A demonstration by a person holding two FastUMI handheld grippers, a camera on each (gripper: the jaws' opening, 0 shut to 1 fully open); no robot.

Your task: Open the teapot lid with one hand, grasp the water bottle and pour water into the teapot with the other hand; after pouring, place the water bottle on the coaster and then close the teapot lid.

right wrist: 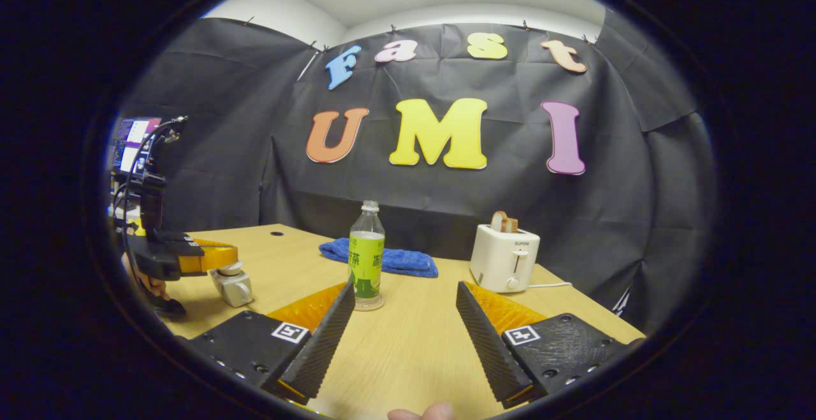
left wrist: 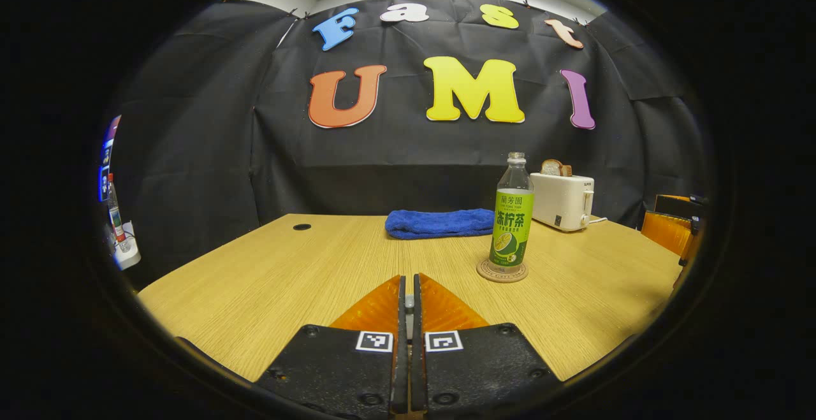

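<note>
The left gripper (left wrist: 408,292) hangs low over the wooden table (left wrist: 268,273) with its fingers (left wrist: 400,305) pressed together; a small pale piece shows in the slit between them, but what it is cannot be told from the left gripper view. In the right gripper view that same gripper (right wrist: 220,259) reaches in from the far left, level with the table, its tip right above a small pale teapot (right wrist: 233,286); whether it grips the lid knob there is too small to tell. The right gripper (right wrist: 406,302) is held low near the table's front, pointing at the back wall, its fingers (right wrist: 331,337) spread wide apart with nothing between them. A fingertip (right wrist: 421,413) of the holding hand shows at the bottom edge. The water bottle (left wrist: 512,213) stands upright on the round coaster (left wrist: 502,272), capless and nearly empty, its green label facing forward. Behind it lies a folded blue towel (left wrist: 440,223), and to the right stands a white toaster (left wrist: 562,201) with bread in its slot and a cord trailing off. Black cloth (left wrist: 210,152) walls the booth; a lit screen (right wrist: 132,136) sits past its left edge.
</note>
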